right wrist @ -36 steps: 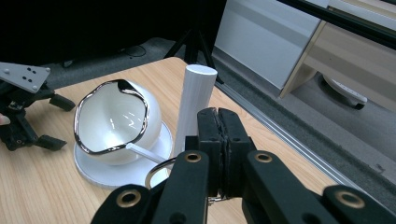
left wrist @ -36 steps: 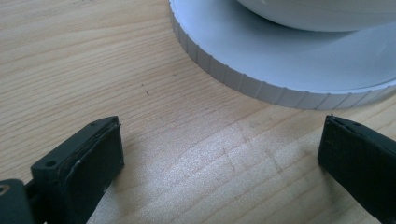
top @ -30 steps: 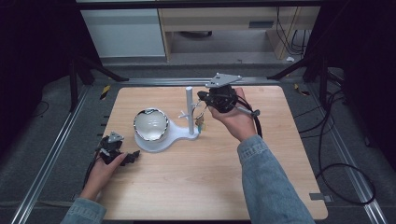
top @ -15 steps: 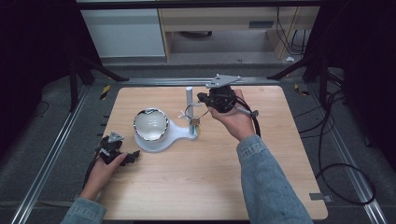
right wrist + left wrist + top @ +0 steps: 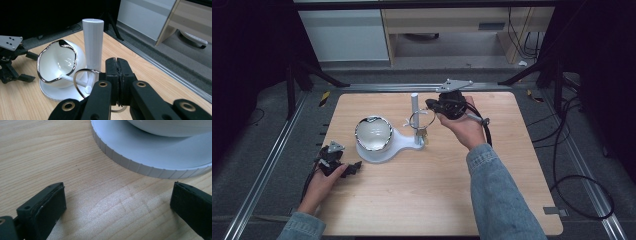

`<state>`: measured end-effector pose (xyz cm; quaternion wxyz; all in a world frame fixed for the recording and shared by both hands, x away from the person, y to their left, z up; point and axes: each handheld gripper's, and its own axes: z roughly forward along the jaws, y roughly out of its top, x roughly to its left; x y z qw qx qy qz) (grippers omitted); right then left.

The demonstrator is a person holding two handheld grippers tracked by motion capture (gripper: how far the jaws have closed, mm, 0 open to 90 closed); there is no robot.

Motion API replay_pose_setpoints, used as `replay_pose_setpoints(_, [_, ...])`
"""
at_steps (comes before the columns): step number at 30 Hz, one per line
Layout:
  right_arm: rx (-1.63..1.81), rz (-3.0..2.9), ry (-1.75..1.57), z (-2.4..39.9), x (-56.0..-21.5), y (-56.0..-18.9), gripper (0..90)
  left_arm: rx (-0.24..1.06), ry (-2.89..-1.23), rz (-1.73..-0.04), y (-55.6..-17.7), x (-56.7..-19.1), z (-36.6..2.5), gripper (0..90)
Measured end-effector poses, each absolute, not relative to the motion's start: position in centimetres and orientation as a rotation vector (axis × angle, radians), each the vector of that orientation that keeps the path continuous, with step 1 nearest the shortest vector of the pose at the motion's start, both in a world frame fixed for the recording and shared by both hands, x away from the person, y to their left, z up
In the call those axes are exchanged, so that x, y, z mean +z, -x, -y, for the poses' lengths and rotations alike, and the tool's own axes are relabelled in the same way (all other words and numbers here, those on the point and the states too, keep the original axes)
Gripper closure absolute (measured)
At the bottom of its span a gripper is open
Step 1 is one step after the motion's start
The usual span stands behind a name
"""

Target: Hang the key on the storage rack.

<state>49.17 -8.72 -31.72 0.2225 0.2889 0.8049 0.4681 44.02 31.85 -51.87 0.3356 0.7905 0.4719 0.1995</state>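
The key ring (image 5: 82, 83) is clamped in the right claw (image 5: 117, 75), just beside the white post (image 5: 93, 45). The left claw (image 5: 117, 207) is held apart on the table (image 5: 50, 157)

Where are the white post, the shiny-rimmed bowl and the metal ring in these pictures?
white post (image 5: 93, 45), right gripper view, middle of its shaft.
bowl (image 5: 373, 132), high view, its white inside.
metal ring (image 5: 78, 83), right gripper view, left arc of the loop.
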Motion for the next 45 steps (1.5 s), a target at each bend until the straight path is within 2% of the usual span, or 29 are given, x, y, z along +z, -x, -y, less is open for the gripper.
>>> replay_pose_setpoints(9, [1.316,-2.238,-0.843,9.2,-32.5,-49.6,87.3,0.52,-2.062,-1.231,-44.0,-51.9,-31.8,0.0])
replay_pose_setpoints(12, [1.316,-2.237,-0.859,9.4,-32.7,-49.8,81.9,0.52,-2.062,-1.231,-44.0,-51.9,-31.8,0.0])
replay_pose_setpoints(21, [1.307,-2.211,-0.89,10.1,-33.1,-49.8,73.1,0.52,-2.062,-1.231,-44.0,-51.9,-31.8,0.0])
replay_pose_setpoints(23, [1.29,-2.189,-0.904,10.4,-33.4,-49.7,66.2,0.52,-2.062,-1.231,-44.0,-51.9,-31.8,0.0])
replay_pose_setpoints(25, [1.286,-2.184,-0.909,10.5,-33.4,-49.7,64.3,0.52,-2.061,-1.231,-44.0,-51.9,-31.8,0.0])
replay_pose_setpoints(33, [1.228,-2.144,-0.98,11.5,-33.5,-49.6,37.0,0.52,-2.062,-1.231,-44.0,-51.9,-31.9,0.0])
replay_pose_setpoints(45, [1.22,-2.12,-1.056,12.8,-34.3,-49.8,16.2,0.52,-2.061,-1.231,-44.0,-51.9,-31.8,0.0])
